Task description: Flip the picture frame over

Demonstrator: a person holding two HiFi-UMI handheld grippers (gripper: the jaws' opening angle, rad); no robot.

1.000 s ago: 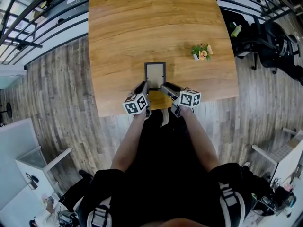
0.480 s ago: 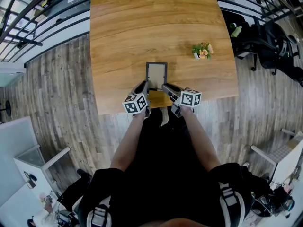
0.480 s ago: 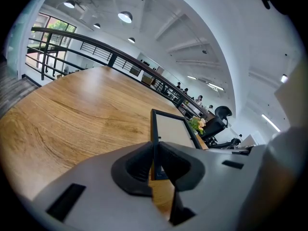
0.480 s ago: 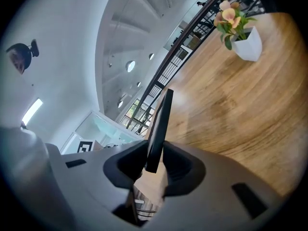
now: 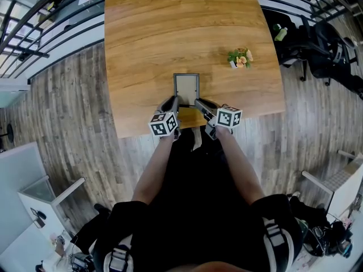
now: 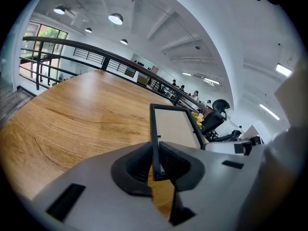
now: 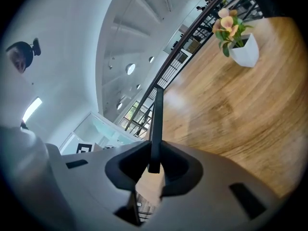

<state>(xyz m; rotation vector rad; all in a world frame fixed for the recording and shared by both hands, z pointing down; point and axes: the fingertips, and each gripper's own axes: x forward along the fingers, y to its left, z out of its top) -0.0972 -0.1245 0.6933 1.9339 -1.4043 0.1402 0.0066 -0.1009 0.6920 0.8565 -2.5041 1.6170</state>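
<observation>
Near the front edge of the worktop (image 5: pixel 170 33), the picture frame (image 5: pixel 186 86) lies with its pale panel up and its near end caught from both sides. The left claw (image 5: pixel 173 102) is pinched narrow on the frame's left side, and the right claw (image 5: pixel 199 103) has just been closing and now clamps the right side edge-on. With both sides held the grasp looks complete, so lifting and turning the frame is probably next; it is not yet flipped.

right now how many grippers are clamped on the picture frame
2. The left gripper is shut on the picture frame at its near left corner. The right gripper, whose jaws have just been closing, is clamped on the near right corner. Neither is hidden.
</observation>
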